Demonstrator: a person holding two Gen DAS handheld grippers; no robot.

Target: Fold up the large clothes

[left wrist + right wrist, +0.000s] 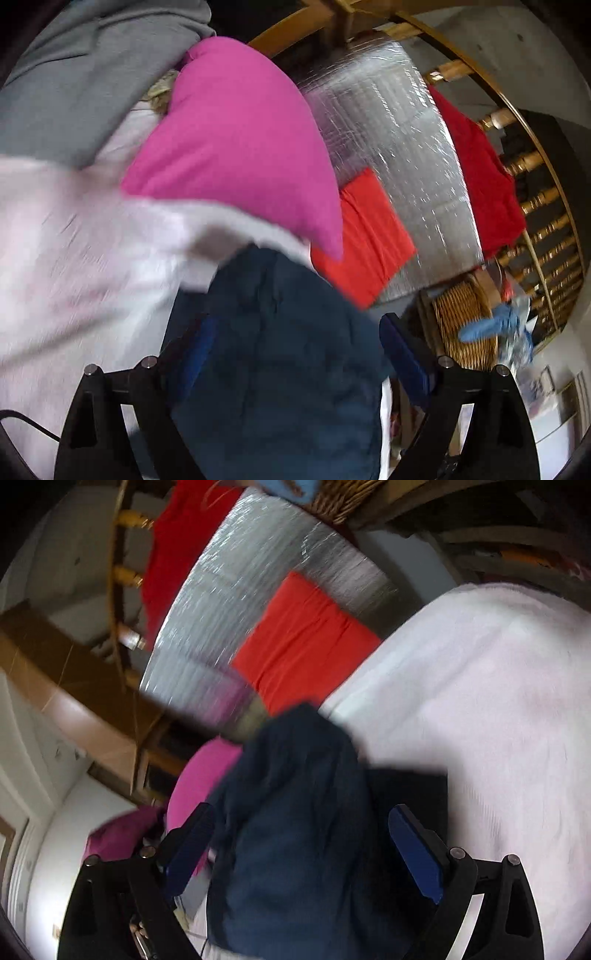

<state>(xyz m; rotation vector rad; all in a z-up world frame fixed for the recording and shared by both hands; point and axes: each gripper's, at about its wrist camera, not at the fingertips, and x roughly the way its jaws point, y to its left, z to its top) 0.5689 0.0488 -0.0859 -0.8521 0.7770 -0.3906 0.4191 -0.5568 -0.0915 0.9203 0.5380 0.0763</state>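
Note:
A dark navy garment [280, 350] bulges up between the fingers of my left gripper [295, 343]; the jaws stand wide apart around it. The same navy cloth [295, 812] fills the gap of my right gripper [301, 834], whose blue-padded fingers [415, 853] are also spread wide. A fluffy white-pink blanket [74, 251] lies beside the navy cloth and shows in the right wrist view [480, 686]. A folded orange-red cloth [369, 236] lies on the silver quilted surface [399, 133]; it shows in the right view too [306, 638]. Both views are motion-blurred.
A magenta pillow [236, 140] and grey cloth [74, 81] lie by the blanket. A red garment [487, 177] hangs on the wooden railing [535, 162]. A wicker basket [465, 321] stands past the silver surface. A brown cardboard box [55, 672] is at the left.

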